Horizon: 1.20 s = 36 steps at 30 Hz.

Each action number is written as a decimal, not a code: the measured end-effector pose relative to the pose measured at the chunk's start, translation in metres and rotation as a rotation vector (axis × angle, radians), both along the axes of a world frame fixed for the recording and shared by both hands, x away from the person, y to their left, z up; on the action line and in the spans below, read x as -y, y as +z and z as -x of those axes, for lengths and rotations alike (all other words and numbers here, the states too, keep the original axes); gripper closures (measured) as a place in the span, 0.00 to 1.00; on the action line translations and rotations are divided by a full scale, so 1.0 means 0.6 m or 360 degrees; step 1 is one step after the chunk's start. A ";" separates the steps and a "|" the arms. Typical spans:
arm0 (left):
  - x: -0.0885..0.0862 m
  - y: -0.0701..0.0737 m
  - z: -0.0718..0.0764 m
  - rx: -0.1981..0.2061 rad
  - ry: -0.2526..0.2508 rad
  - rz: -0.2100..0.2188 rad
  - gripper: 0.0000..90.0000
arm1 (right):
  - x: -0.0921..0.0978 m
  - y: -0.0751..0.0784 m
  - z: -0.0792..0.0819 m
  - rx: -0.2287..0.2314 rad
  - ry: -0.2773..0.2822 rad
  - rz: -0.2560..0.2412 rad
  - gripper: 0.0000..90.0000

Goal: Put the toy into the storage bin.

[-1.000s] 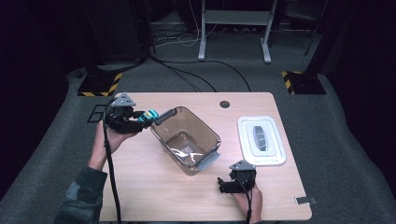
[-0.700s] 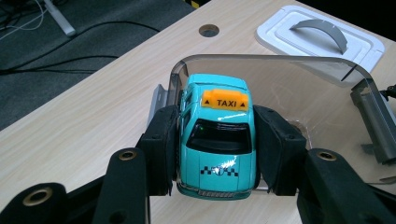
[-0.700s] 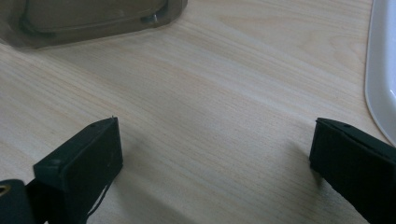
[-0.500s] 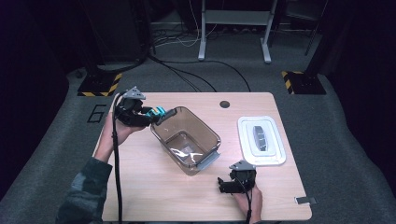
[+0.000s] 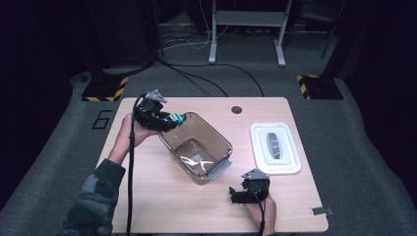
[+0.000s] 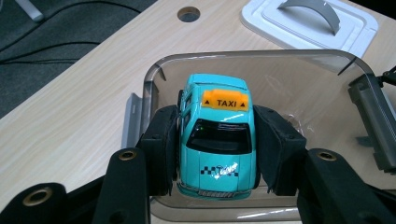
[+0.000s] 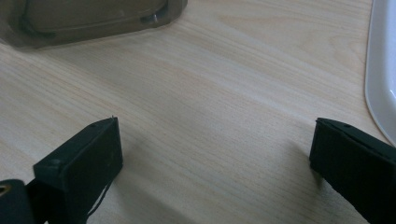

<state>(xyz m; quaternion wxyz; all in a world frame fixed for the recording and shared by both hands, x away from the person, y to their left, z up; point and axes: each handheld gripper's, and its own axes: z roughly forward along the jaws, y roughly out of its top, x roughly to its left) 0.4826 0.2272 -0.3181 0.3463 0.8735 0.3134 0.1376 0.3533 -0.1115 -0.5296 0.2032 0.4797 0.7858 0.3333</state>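
Currently, I log the items as follows. Left gripper (image 5: 169,119): held above the far-left corner of the tub, jaws clenched on the flanks of a toy taxi (image 6: 217,136). Toy taxi: turquoise body, orange roof sign reading TAXI, black checker marks on the bonnet; in the left gripper view I see it nose toward the camera, gripped on both sides and hanging over the open mouth of the tub, not touching its floor. Tub (image 5: 197,146): clear brownish plastic, rectangular with rounded corners, grey clip on its near end, standing at the middle of the tabletop (image 5: 147,196), set at an angle to the edges. Lid (image 5: 274,148): white, with a grey handle, lying flat on the tabletop to the right of the tub, apart from it. Right gripper (image 5: 242,193): low at the near edge of the tabletop, just in front of the tub's near corner; in the right gripper view I find its jaws released, spread wide with bare wood between them. Cable hole (image 5: 236,109): round, dark, near the far edge.
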 end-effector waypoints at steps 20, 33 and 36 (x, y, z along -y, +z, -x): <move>0.055 -0.019 -0.036 -0.0149 -0.0114 -0.0111 0.58 | 0.000 0.000 0.000 0.0002 -0.0005 -0.0001 0.02; 0.081 -0.040 -0.057 -0.0244 -0.0137 -0.0195 0.58 | 0.000 0.000 0.000 -0.0001 0.0002 -0.0003 0.02; 0.084 -0.044 -0.061 -0.0262 -0.0139 -0.0209 0.58 | 0.000 0.000 0.000 0.0001 0.0000 0.0000 0.02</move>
